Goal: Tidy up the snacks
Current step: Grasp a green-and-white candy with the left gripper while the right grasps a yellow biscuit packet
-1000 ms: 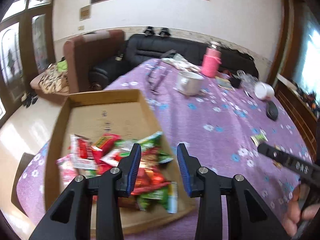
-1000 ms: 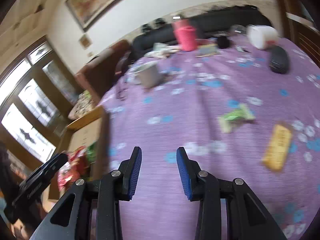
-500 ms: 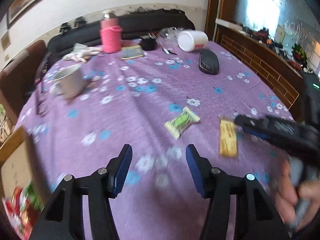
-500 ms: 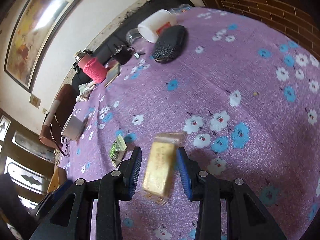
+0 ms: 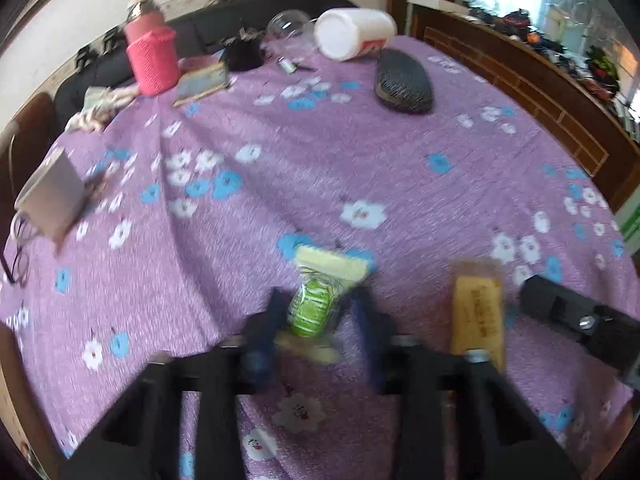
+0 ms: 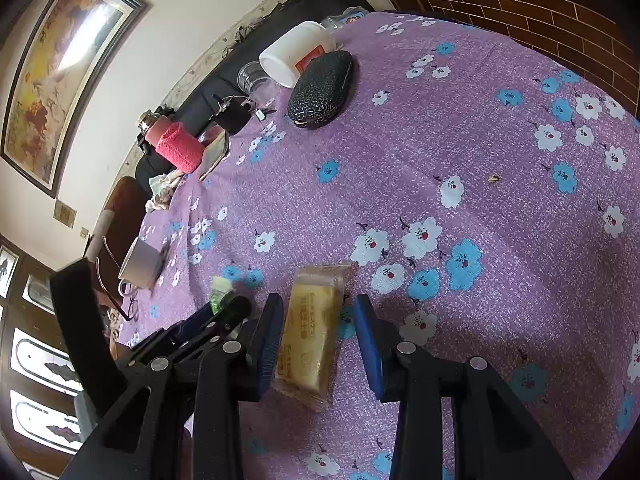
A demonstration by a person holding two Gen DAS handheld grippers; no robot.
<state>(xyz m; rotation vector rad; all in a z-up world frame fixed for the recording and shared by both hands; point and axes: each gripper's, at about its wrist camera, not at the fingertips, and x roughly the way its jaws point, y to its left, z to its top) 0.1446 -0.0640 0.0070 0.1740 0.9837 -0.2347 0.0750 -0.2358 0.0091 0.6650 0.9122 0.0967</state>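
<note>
A green snack packet (image 5: 316,304) lies on the purple flowered tablecloth between the open jaws of my left gripper (image 5: 318,320); the jaws are apart from it. A yellow cake bar in a clear wrapper (image 6: 310,332) lies between the open jaws of my right gripper (image 6: 318,340), not squeezed. In the left wrist view the yellow bar (image 5: 476,316) lies to the right, with the right gripper's black tip (image 5: 576,320) beside it. In the right wrist view the left gripper (image 6: 216,320) covers most of the green packet (image 6: 221,292).
At the table's far side stand a pink bottle (image 5: 152,56), a tipped white tub (image 5: 354,32), a dark glasses case (image 5: 402,86), a book (image 5: 202,82) and a clear cup (image 5: 288,24). A white mug (image 5: 50,196) and glasses (image 5: 18,248) are at the left. A wooden ledge (image 5: 532,84) borders the right.
Both grippers have moved away from the cardboard snack box to the two loose snacks. The left jaws now straddle the green packet, the right jaws the yellow bar.
</note>
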